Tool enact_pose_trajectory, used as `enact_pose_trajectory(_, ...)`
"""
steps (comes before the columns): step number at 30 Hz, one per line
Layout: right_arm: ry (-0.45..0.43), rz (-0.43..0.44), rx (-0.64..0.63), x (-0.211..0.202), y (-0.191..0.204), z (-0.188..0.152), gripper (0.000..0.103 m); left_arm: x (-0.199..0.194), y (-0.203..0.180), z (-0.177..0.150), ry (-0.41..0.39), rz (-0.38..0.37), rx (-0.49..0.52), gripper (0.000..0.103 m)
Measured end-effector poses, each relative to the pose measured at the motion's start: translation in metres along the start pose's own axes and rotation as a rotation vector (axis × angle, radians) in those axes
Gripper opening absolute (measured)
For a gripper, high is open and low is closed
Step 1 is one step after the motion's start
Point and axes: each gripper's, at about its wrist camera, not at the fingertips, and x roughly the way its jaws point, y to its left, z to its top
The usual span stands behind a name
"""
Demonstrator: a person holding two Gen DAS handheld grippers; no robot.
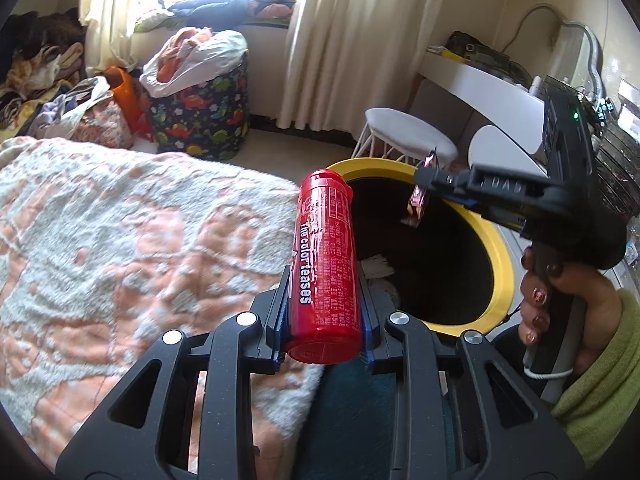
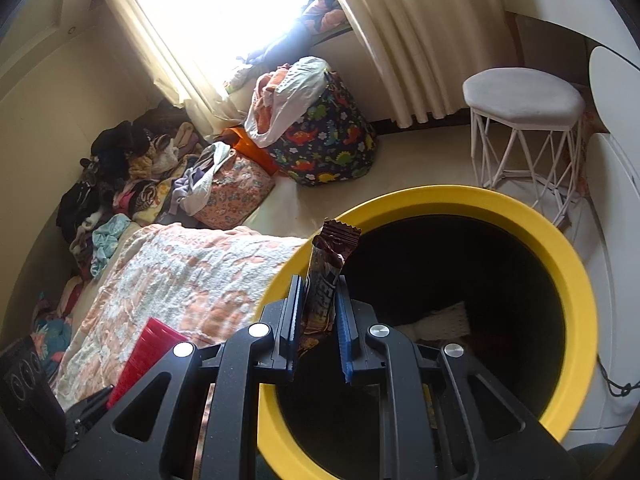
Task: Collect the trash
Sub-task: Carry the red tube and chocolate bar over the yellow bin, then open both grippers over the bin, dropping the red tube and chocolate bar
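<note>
Beside the bed, at its corner: round trash bin with a yellow plastic rim (image 2: 560,236) and dark inside, standing on the pale floor, touching or just beside the fluffy white-and-peach patterned blanket (image 1: 120,232) covering the bed. Behind the bin, near it: white wire-legged stool with a grey padded seat (image 2: 524,100), then a curved white desk (image 1: 472,80) carrying dark clutter too small to tell. Further back, under cream curtains (image 1: 352,40) and a bright window: dark fabric hamper printed with coloured dinosaurs (image 2: 324,140), stuffed with a white plastic bag and orange cloth. Left of the hamper: an orange box, a floral bag, heaps of clothes piled against the wall. Nothing standing between either gripper and the bin's mouth.

Inside the bin: pale crumpled paper (image 2: 444,316) lying at the bottom; the rest too dark to tell.

Gripping, in the left gripper (image 1: 324,300), a red cylindrical plastic tube with white lettering (image 1: 324,256), pointing toward the bin's near rim, over the blanket's edge. Pinching, in the right gripper (image 2: 318,312), a brown crinkled snack wrapper (image 2: 326,268), hanging above the bin's opening. Holding the right gripper's handle: a hand with dark painted nails (image 1: 560,304) and a green sleeve.
</note>
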Motion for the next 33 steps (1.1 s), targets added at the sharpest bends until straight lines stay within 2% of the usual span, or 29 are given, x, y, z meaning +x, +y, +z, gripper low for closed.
enact_pose_trajectory(16,0.037,-0.075,0.069,-0.019,-0.046,-0.003,0.018,0.047,-0.044,0.022,0.044,-0.057,0.055,0.021)
enact_pose_trajectory(19,0.041,-0.086,0.086,-0.025,-0.051,-0.004,0.023,0.058,-0.05,0.023,0.064,-0.064,0.069,0.021)
enact_pose_trajectory(23,0.036,-0.101,0.109,-0.033,-0.057,-0.008,0.039,0.075,-0.057,0.025,0.102,-0.072,0.076,0.021)
enact_pose_trajectory(24,0.036,-0.108,0.108,-0.035,-0.057,-0.008,0.041,0.078,-0.057,0.025,0.109,-0.073,0.073,0.023)
enact_pose_trajectory(26,0.035,-0.124,0.097,-0.04,-0.056,-0.009,0.044,0.081,-0.057,0.027,0.114,-0.067,0.069,0.036)
enact_pose_trajectory(27,0.032,-0.132,0.092,-0.043,-0.056,-0.009,0.046,0.081,-0.056,0.028,0.108,-0.058,0.068,0.049)
enact_pose_trajectory(28,0.029,-0.14,0.085,-0.045,-0.054,-0.01,0.048,0.078,-0.055,0.028,0.097,-0.053,0.066,0.056)
enact_pose_trajectory(30,0.016,-0.153,0.065,-0.053,-0.05,-0.011,0.056,0.073,-0.054,0.029,0.079,-0.046,0.065,0.062)
enact_pose_trajectory(31,0.008,-0.161,0.05,-0.056,-0.048,-0.012,0.058,0.069,-0.052,0.028,0.067,-0.036,0.063,0.071)
enact_pose_trajectory(33,-0.019,-0.179,0.02,-0.064,-0.039,-0.015,0.074,0.06,-0.046,0.029,0.046,-0.017,0.05,0.086)
